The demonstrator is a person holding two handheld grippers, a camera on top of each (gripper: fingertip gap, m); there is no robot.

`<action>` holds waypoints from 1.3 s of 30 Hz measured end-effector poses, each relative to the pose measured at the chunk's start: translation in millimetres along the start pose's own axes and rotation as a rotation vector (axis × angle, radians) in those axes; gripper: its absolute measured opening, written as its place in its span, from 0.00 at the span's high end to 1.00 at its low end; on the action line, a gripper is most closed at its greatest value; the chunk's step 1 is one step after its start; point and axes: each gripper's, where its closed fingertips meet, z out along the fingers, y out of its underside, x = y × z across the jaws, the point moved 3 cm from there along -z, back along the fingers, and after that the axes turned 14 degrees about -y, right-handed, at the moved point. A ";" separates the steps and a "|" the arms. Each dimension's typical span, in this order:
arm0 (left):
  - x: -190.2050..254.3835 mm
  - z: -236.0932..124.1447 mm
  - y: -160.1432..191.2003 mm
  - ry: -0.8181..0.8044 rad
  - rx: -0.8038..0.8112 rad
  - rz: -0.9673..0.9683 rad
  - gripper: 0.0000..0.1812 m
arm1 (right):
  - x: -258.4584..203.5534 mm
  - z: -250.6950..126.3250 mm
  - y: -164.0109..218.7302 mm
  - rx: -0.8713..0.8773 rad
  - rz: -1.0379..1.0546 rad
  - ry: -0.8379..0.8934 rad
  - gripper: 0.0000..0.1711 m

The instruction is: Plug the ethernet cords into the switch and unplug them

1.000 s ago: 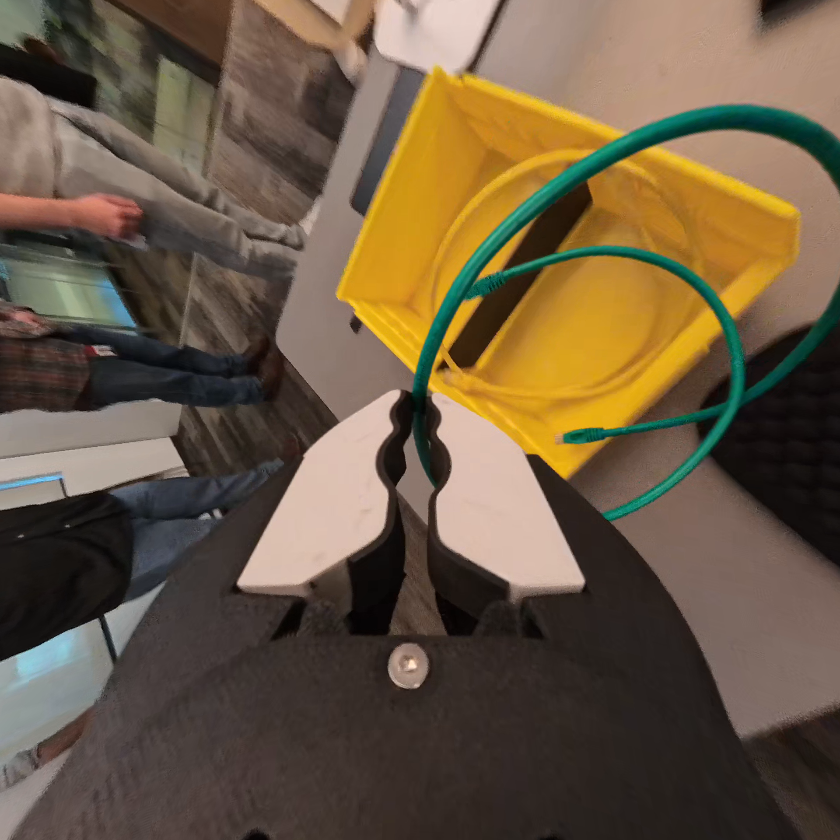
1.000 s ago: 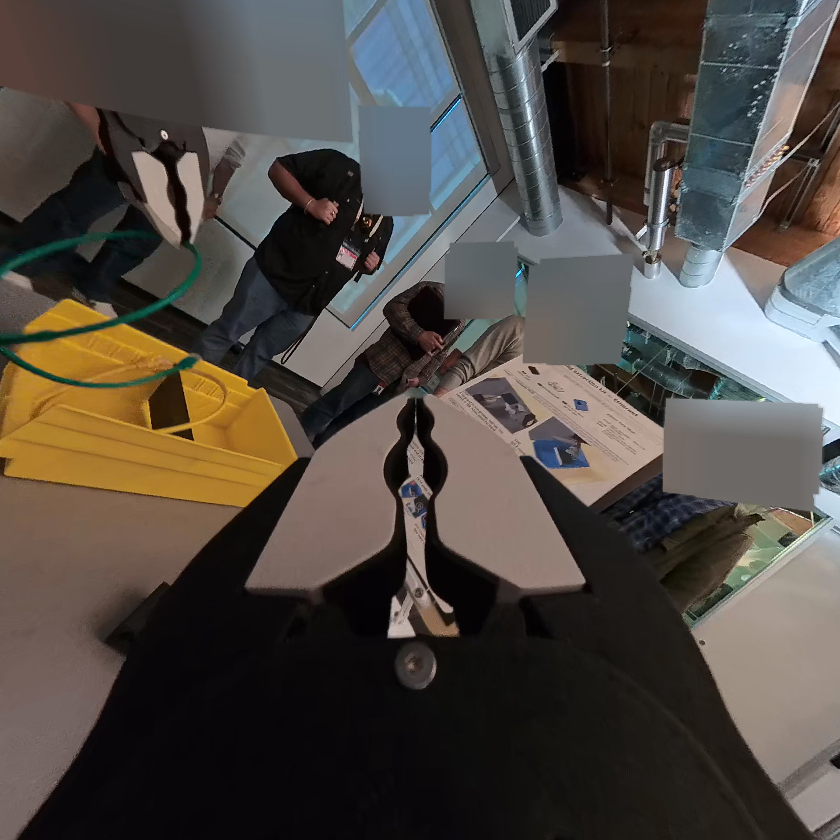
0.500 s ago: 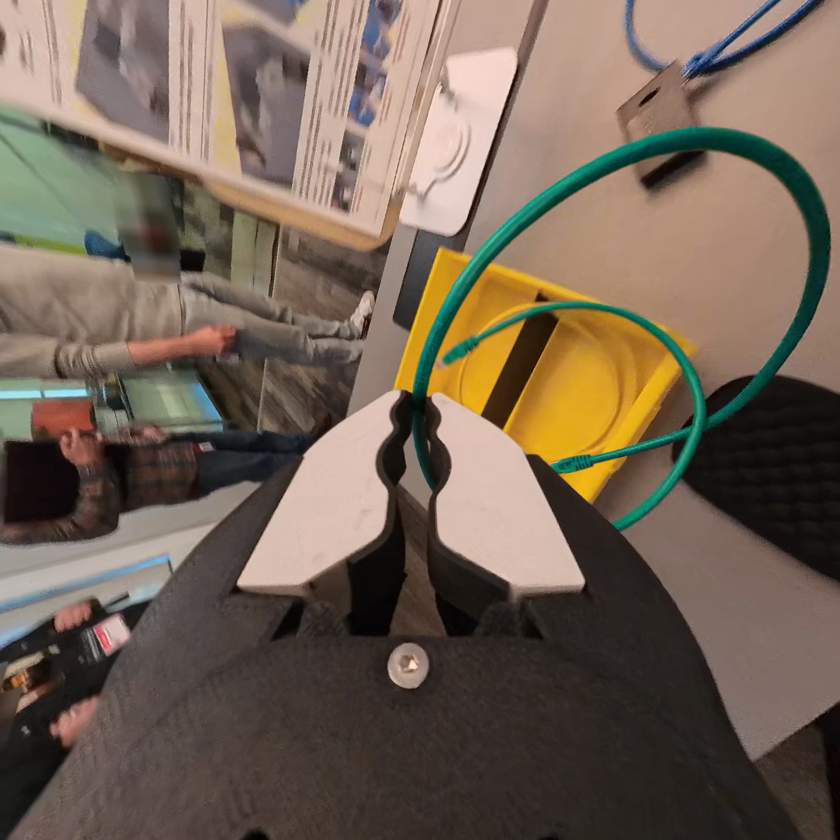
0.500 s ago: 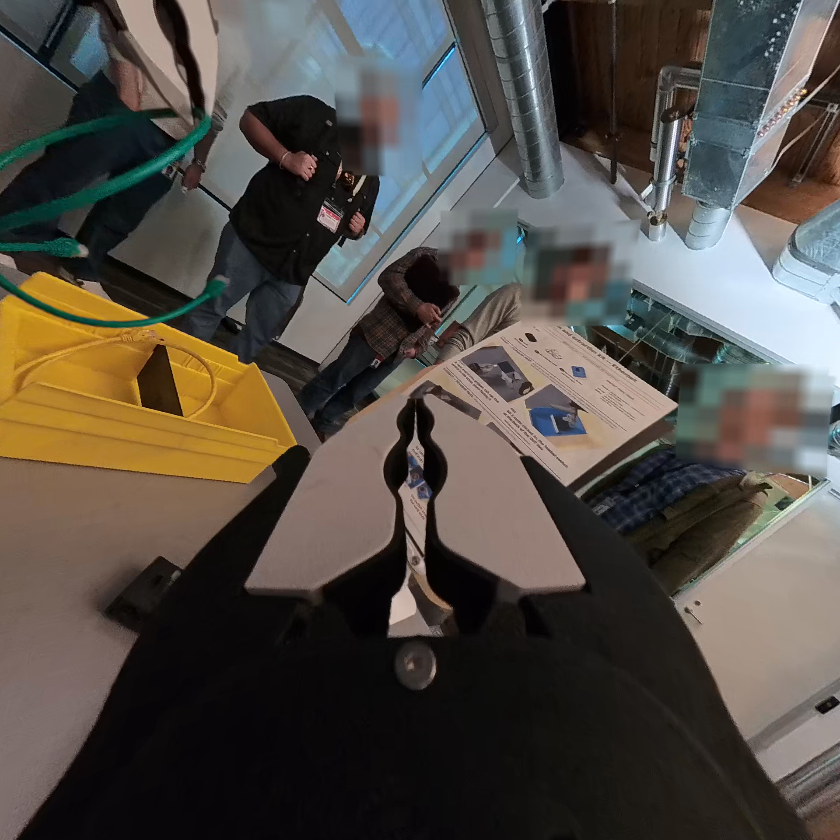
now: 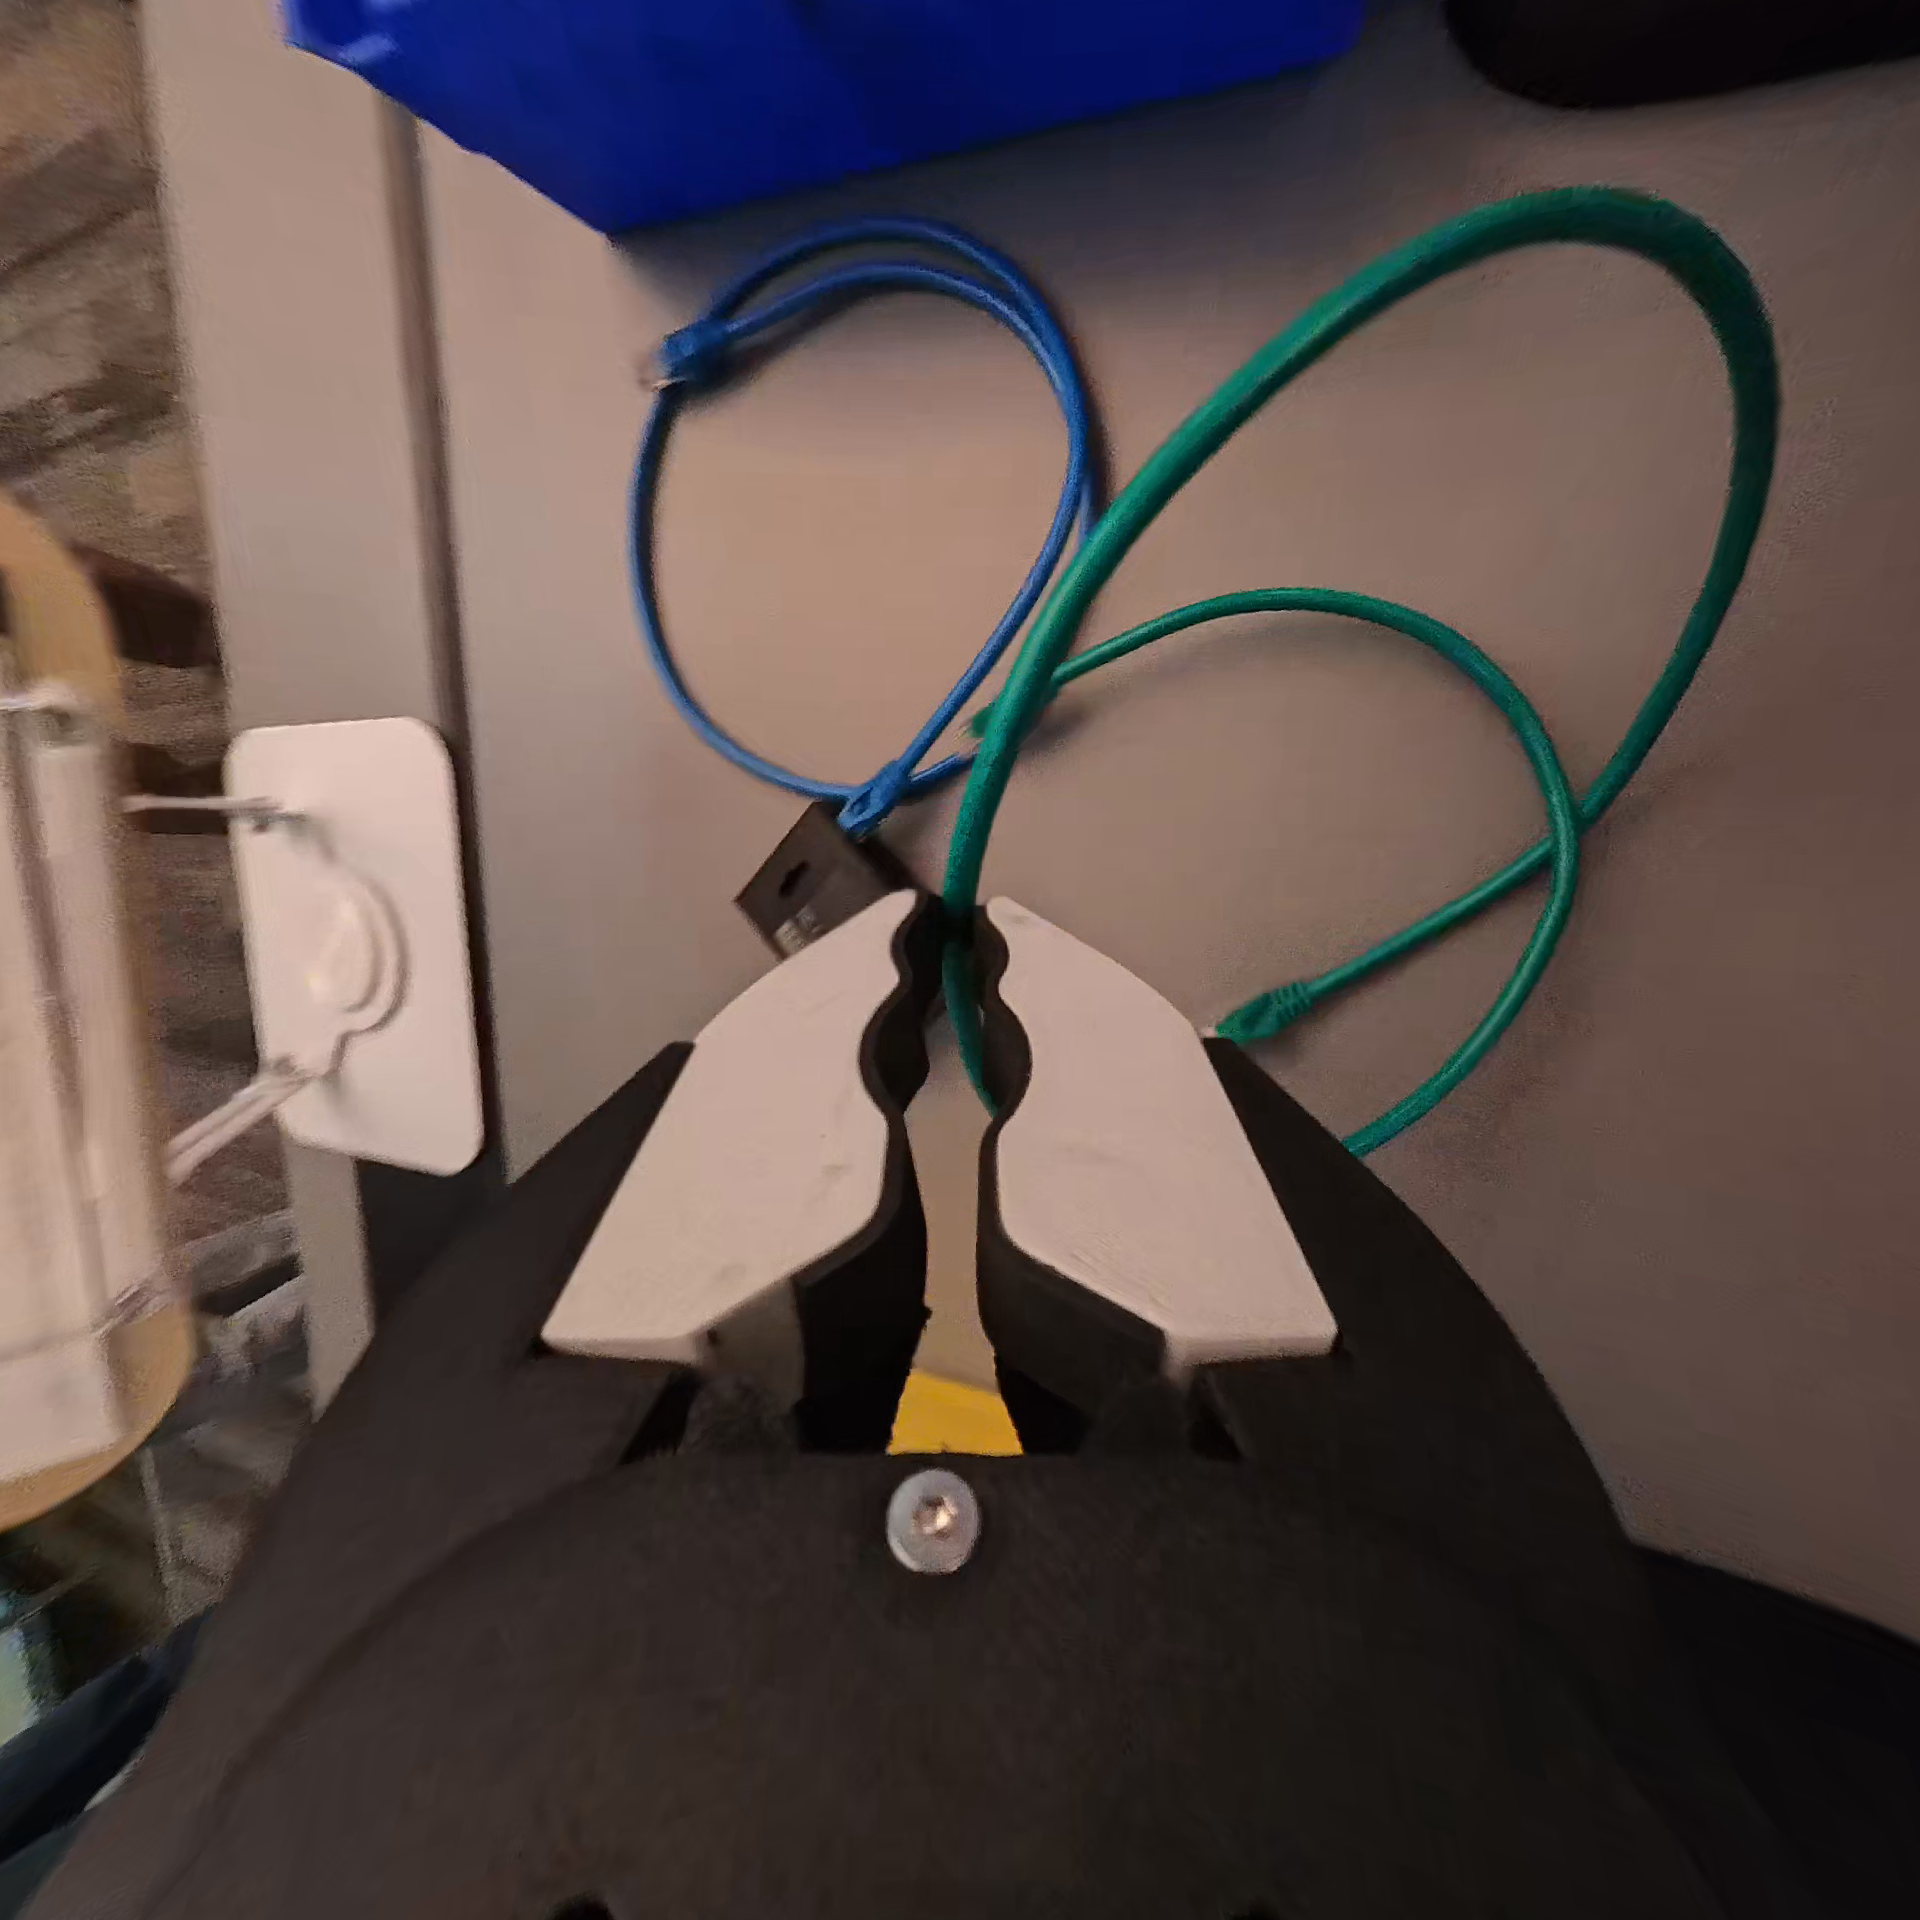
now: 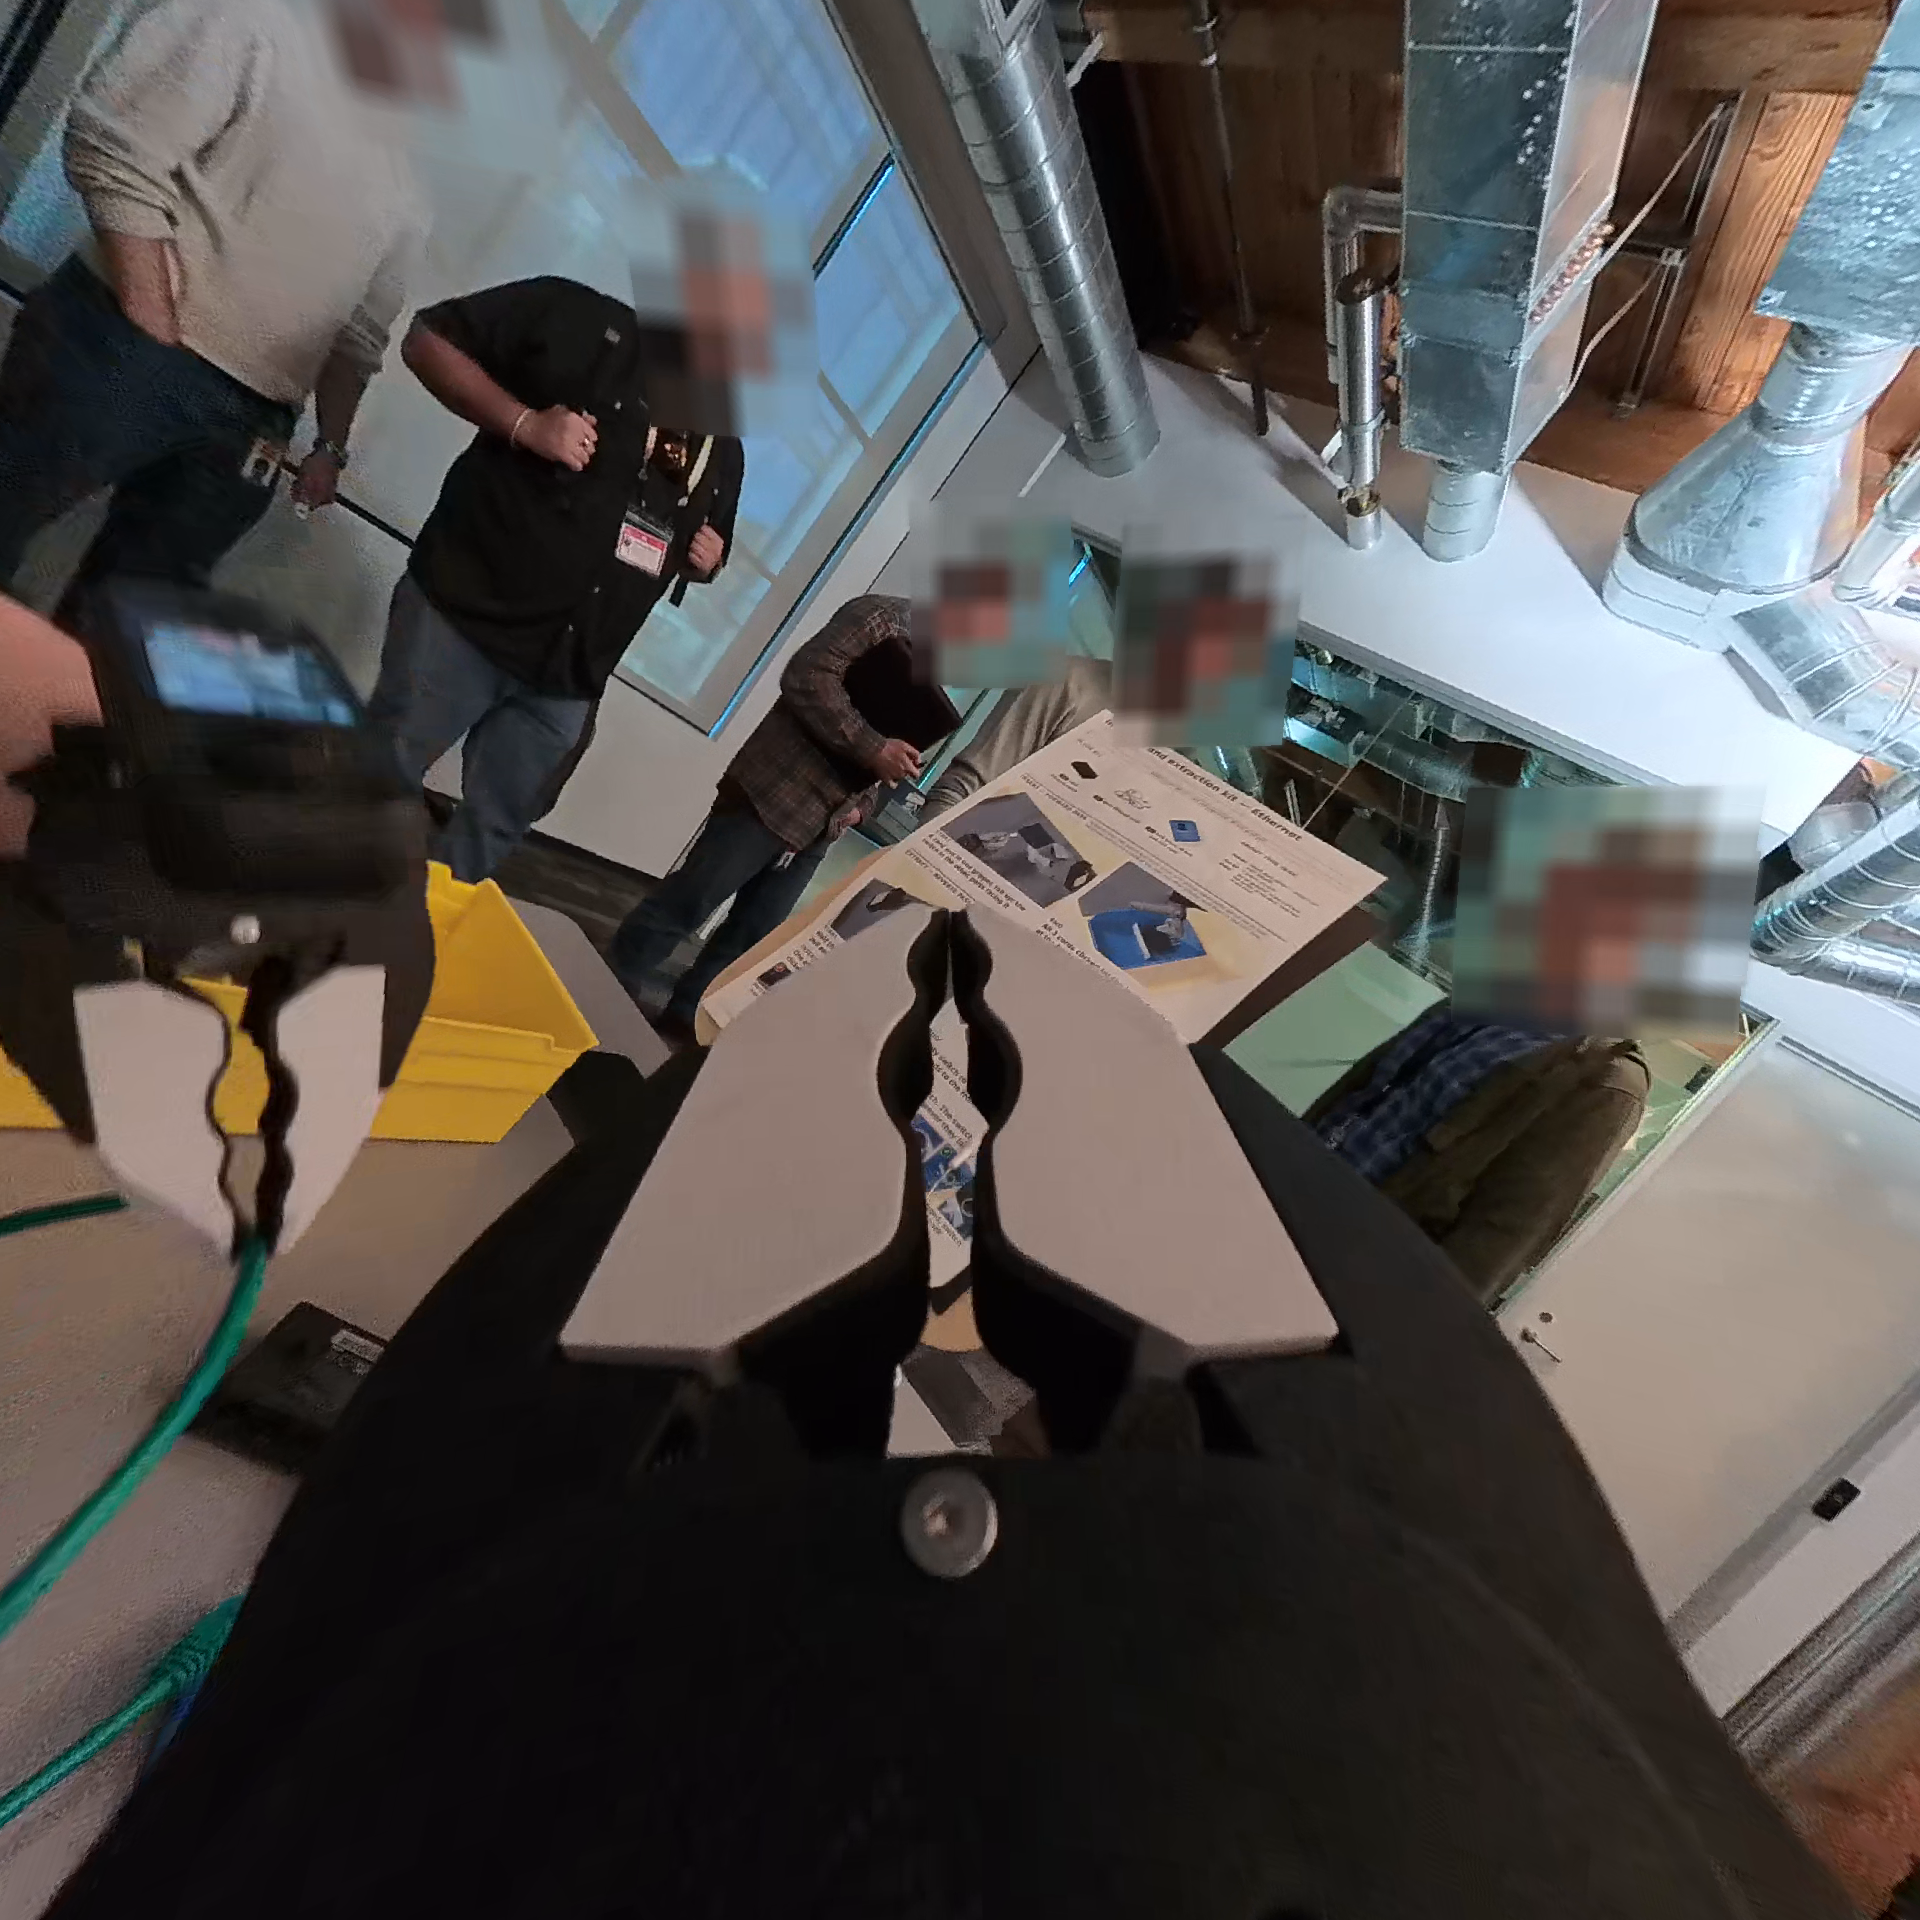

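Left gripper (image 5: 958, 925) was pressed together on the green cord (image 5: 1745, 416), pinching it at the very tips some way along its length, not at a plug. From the pinch the green cord rose in a wide loop to the right and far side, then curled back in a smaller loop. One green plug (image 5: 1273, 1013) hung just right of the right-hand finger, near the tool and pointing left toward it. The other end showed only as a small tip near where the green and blue cords crossed.

Just beyond the fingertips and slightly left lay the switch (image 5: 816, 883), a small black box on the grey table (image 5: 1351, 208), its long axis running diagonally from near-left to far-right. A blue cord (image 5: 644, 540) was plugged into its far end and looped away; its free plug (image 5: 681, 358) lay farther off to the left. Farthest, a blue bin (image 5: 831, 94) stood at the table's far edge.

Right gripper (image 6: 951, 930) was pressed together on nothing, pointed off toward the room and a poster (image 6: 1143, 862), so the left gripper was judged much nearer the switch. In the right wrist view the switch sat low at the left, beside the green cord, with a yellow bin (image 6: 499, 1008) beyond. The coming move likely turned on regrasping nearer the green plug.
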 end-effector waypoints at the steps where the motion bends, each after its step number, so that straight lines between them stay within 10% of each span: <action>1: 3.9 13.1 1.2 0.015 -0.009 -0.009 0.98 | 0.2 -0.3 0.7 -0.006 -0.004 0.001 0.99; 14: 13.6 97.0 18.4 -0.194 0.046 -0.085 0.95 | -5.0 13.0 16.4 -0.072 -0.008 -0.033 0.99; 23: 3.0 91.3 12.5 -0.366 0.067 -0.100 0.76 | -6.3 14.5 16.4 -0.071 -0.006 -0.037 0.99; 30: 18.6 38.0 17.6 -0.080 0.177 -0.362 0.68 | -6.0 12.6 17.8 -0.077 -0.004 -0.041 0.99; 35: -89.7 -55.7 140.3 -0.502 0.041 -0.475 0.75 | -5.9 14.0 15.7 -0.061 0.000 -0.040 0.99; 39: -126.7 -69.2 260.1 -0.476 -0.235 -0.611 0.72 | -11.6 23.7 20.4 -0.091 -0.011 -0.062 0.99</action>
